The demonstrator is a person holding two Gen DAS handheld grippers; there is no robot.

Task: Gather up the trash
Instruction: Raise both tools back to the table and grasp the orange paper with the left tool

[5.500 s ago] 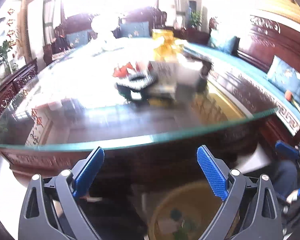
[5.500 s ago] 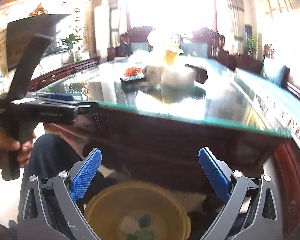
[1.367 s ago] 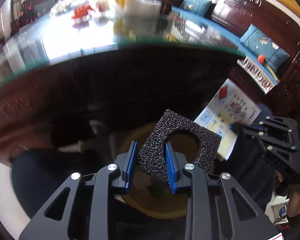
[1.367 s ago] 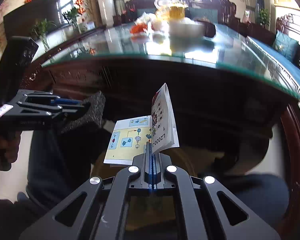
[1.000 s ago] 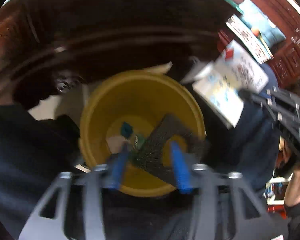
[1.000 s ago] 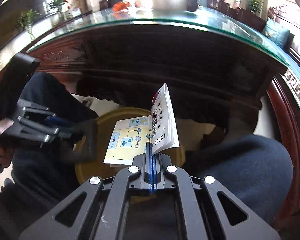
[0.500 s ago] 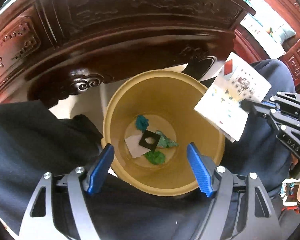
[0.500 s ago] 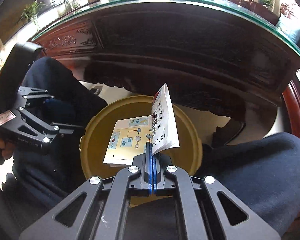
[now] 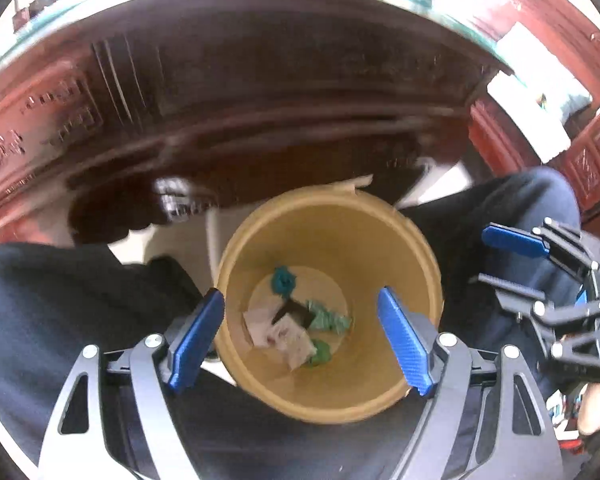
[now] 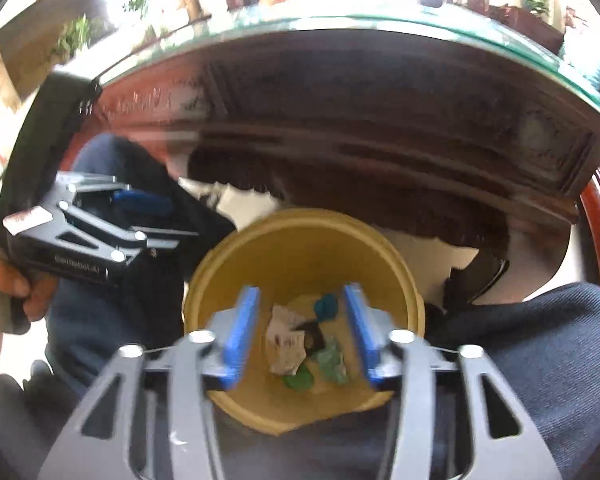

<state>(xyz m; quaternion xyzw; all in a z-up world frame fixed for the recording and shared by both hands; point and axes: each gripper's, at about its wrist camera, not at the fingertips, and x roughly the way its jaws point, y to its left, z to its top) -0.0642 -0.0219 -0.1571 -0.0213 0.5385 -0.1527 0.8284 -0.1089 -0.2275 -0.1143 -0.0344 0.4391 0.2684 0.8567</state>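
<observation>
Both grippers, left and right, are hanging empty with fingers apart above a yellow bin holding paper scraps.

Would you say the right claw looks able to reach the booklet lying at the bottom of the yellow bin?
Probably yes. The right claw hangs open directly above the yellow bin, and the booklet lies uncovered on top of the other scraps. The left claw sits off to one side. Depth is hard to judge.

Matt yellow plastic bin (carved glossy wood behind)
</observation>
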